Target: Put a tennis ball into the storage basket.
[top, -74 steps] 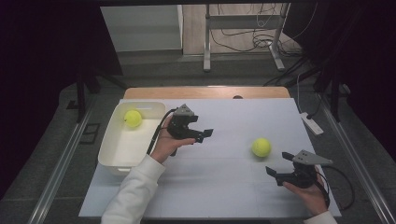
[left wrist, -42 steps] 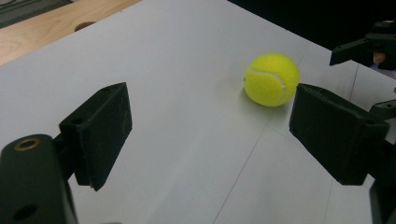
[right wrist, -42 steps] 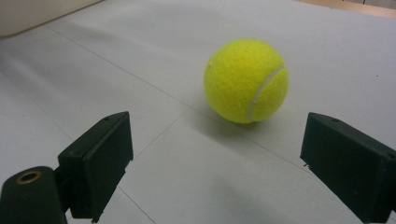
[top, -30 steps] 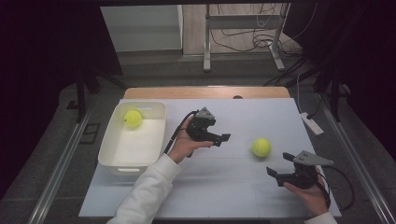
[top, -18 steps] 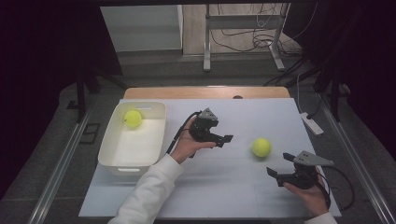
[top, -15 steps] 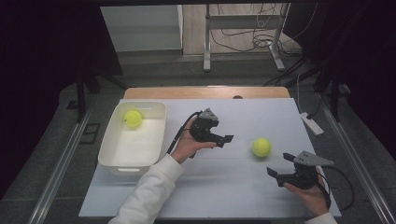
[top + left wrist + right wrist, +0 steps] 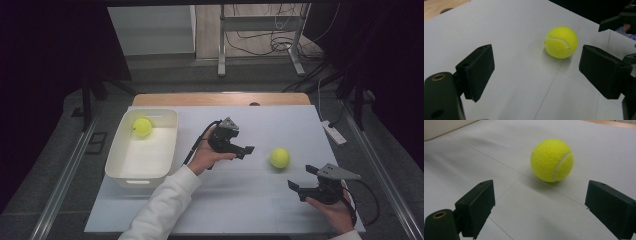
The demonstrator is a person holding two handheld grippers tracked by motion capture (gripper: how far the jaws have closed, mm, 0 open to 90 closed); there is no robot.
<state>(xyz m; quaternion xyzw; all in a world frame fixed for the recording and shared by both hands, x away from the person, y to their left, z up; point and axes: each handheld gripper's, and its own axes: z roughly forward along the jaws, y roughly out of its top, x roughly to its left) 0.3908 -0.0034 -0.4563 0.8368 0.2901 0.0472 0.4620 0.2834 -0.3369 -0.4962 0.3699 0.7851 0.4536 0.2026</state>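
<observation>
A yellow tennis ball lies on the white table top, right of centre. My left gripper hovers just left of it, jaws open and aimed at the ball, which sits ahead of the jaws and nearer the right one, not between them. My right gripper rests near the front right, also open and empty, facing the same ball from a short way off. A second tennis ball lies in the far corner of the white bin.
The white bin stands at the table's left side. A wooden strip runs along the far edge. A white power strip lies off the right edge. My right gripper's jaws appear beyond the ball in the left gripper view.
My left gripper has moved right, from beside the bin to close by the ball on the table, then slowed. The right gripper and both balls have stayed put.
</observation>
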